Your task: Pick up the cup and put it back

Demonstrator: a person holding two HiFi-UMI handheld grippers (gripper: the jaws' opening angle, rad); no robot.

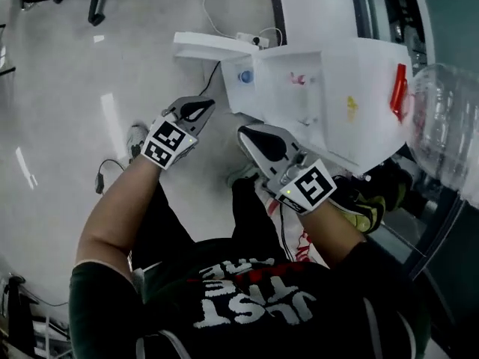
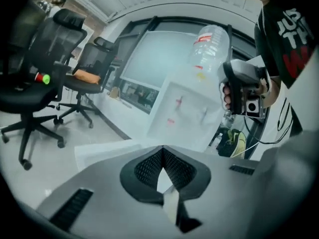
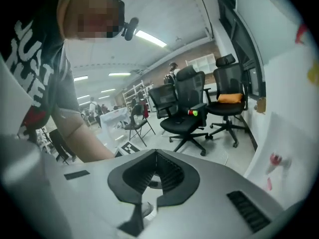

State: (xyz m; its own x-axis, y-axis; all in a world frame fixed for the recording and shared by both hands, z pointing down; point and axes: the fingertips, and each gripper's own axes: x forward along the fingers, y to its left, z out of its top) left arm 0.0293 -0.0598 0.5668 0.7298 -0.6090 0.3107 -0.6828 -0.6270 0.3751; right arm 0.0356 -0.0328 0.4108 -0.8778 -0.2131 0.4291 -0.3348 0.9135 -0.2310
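We look steeply down past a black printed shirt [image 1: 247, 305] at two hand-held grippers raised in front of a white water dispenser [image 1: 340, 118]. The left gripper [image 1: 203, 107] is over the pale glossy floor [image 1: 67, 88], and its fingers point up toward the dispenser's lower left corner without touching it. Its own view shows the ribbed black fingers pressed together at the tips with nothing between them. The right gripper [image 1: 245, 132] is just beside it and a little lower, close under the dispenser's front edge. Its fingers are also closed and empty. Each gripper carries a cube with black-and-white square markers near the wrist. A clear, ribbed water bottle [image 1: 443, 129] stands on the dispenser at the right edge of the head view, with a red part [image 1: 398, 92] next to it. A flat white shelf [image 1: 209, 45] juts out from the dispenser's far left side. Just below it, on the white body, is a small round thing with a blue rim [image 1: 245, 75]. It may be the cup, but it is too small for us to be sure, and neither gripper touches it. A white power strip [image 1: 254, 40] with a thin cable lies on the floor behind the shelf. In the left gripper view, black office chairs [image 2: 35, 83] stand along a window wall to the left of the dispenser, one of them with an orange cushion [image 2: 85, 76] on its seat.
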